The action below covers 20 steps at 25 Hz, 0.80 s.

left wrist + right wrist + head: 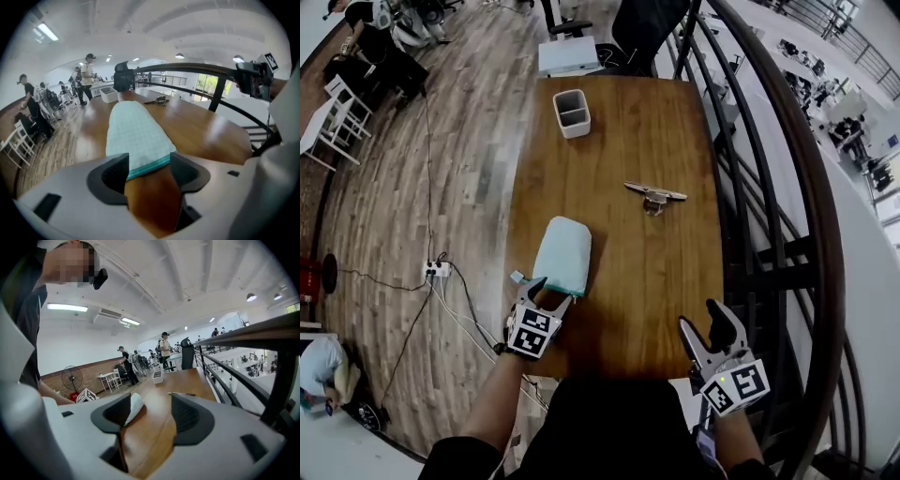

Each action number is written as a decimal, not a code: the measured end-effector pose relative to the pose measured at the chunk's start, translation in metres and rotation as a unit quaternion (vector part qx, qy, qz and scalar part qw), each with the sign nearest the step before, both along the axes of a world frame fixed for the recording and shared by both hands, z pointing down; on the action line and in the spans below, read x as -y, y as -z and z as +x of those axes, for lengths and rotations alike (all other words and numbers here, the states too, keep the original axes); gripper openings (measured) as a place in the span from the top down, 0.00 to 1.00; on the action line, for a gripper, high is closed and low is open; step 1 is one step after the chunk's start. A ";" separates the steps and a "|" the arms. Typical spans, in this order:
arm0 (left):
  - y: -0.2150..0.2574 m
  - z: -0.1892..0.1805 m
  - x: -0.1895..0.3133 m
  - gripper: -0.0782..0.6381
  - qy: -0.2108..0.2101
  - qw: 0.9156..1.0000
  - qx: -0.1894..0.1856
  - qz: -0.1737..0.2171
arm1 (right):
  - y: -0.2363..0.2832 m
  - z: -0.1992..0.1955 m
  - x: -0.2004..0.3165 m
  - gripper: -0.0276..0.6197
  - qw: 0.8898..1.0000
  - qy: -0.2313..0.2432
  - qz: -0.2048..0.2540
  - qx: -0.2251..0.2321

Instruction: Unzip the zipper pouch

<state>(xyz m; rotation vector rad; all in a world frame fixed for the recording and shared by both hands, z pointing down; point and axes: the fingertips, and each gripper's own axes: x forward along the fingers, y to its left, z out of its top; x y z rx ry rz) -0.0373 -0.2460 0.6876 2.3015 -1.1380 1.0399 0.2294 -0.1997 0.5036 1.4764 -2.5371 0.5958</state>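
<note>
Pale mint pouch [562, 255] [133, 136], flat on the tabletop [628, 244], in the near left part, long side running away from the person, a teal trim along the near end. Zipper itself too small to make out.

Astride that near end, the left hand-held gripper [551, 292] [149, 168]: angled down at the wood, jaws spread wide, one on each side of the trimmed edge, fabric between them but not clamped.

Well apart to the right, by the near right corner of the tabletop, the right hand-held gripper [701, 319] [149, 416]: jaws open too, only bare wood between them, the pouch [133, 408] peeking out past the left jaw in the right gripper view.

Farther up the tabletop, toward the right side, a small metal object [654, 194] [157, 100]. Near the far left corner, a white container [572, 112] [158, 376], upright, split into two compartments.

Beyond the far edge, a dark office chair [642, 28]. Along the right side, a dark curved railing [769, 141]. To the left, a wooden floor [412, 187] with a power strip [439, 270] and trailing cables.
</note>
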 end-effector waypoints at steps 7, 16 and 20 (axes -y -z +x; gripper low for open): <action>-0.019 -0.001 -0.002 0.51 -0.087 0.994 0.033 -0.055 | -0.002 -0.002 -0.006 0.55 1.000 -0.020 -0.009 0.003; -0.034 0.005 -0.011 0.61 -0.108 0.987 0.055 -0.106 | -0.012 -0.014 -0.011 0.57 0.999 -0.033 -0.029 0.001; -0.034 0.011 -0.019 0.72 -0.122 0.985 0.064 -0.101 | -0.011 -0.032 -0.010 0.59 0.999 -0.012 -0.035 0.006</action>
